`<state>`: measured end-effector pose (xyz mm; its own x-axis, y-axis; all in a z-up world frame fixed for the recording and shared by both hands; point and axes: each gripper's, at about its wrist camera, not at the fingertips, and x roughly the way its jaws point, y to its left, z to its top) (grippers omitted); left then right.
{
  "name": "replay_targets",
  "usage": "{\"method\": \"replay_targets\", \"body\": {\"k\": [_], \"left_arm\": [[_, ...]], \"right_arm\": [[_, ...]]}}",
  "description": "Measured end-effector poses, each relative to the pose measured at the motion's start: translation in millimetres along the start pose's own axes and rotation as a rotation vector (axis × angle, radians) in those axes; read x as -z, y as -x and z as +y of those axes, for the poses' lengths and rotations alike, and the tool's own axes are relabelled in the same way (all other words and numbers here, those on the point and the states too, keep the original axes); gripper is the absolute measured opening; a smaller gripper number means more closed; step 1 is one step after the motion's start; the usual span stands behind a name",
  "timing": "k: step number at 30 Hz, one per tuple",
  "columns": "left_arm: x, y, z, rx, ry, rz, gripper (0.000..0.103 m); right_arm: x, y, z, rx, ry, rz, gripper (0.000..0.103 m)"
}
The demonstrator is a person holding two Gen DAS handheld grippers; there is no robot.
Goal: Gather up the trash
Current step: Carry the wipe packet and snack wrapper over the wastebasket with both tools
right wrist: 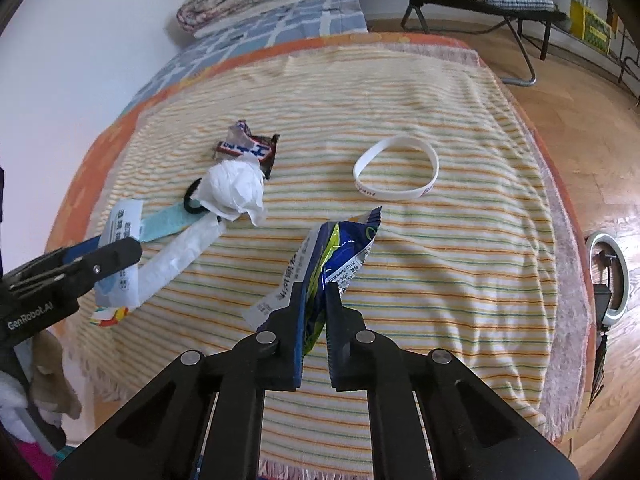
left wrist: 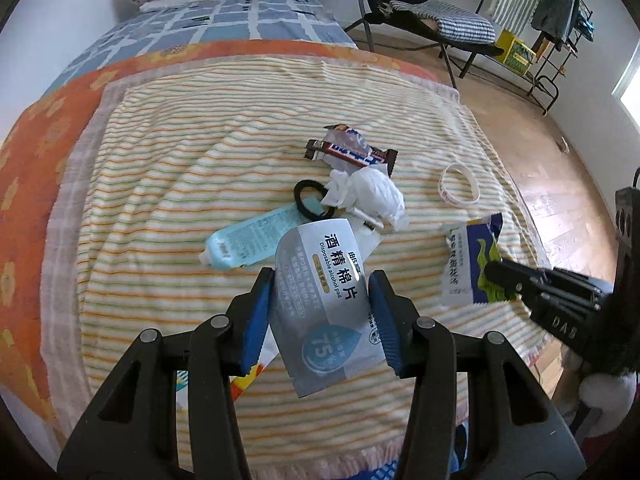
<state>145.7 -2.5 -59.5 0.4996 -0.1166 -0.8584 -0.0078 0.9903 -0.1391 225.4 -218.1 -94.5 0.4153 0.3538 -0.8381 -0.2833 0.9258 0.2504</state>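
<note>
An alcohol pad packet [left wrist: 320, 304] is held in the jaws of the left gripper [left wrist: 320, 300], and a snack wrapper [right wrist: 336, 256] is pinched by the right gripper [right wrist: 314, 308]. Beyond the packet, a tissue wad [left wrist: 368, 196] and candy wrapper [left wrist: 352, 152] are left on the striped towel [left wrist: 200, 160].

flat silver-grey foil alcohol-pad sachet [left wrist: 320, 304]: black lettering, pale blue drop | crinkled plastic snack wrapper [right wrist: 340, 256]: dark blue, lime green | soft woven towel [right wrist: 460, 240]: cream, orange-green stripes | thin rubber wristband [right wrist: 396, 174]: white
</note>
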Motion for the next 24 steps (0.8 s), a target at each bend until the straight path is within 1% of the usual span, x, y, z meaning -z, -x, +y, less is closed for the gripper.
{"method": "replay_targets", "body": {"k": [7,10,13,17,20,24], "left_arm": [[14,19,0,-0.016,-0.041,-0.024,0.049],[20,28,0,-0.005,-0.048,-0.029,0.049],[28,36,1,0.002,-0.055,-0.033,0.049],[37,45,1,0.013,-0.066,-0.033,0.049],[49,52,2,0.022,-0.073,-0.033,0.049],[72,60,1,0.037,-0.096,-0.013,0.049]], "right_arm": [[8,6,6,-0.018,0.028,-0.023,0.006],[12,16,14,-0.021,0.054,-0.049,0.004],[15,28,21,-0.044,0.07,-0.069,0.003],[24,42,33,-0.044,0.117,-0.097,0.003],[34,51,41,-0.064,0.137,-0.097,0.003],[51,61,50,-0.103,0.153,-0.085,0.003]]}}
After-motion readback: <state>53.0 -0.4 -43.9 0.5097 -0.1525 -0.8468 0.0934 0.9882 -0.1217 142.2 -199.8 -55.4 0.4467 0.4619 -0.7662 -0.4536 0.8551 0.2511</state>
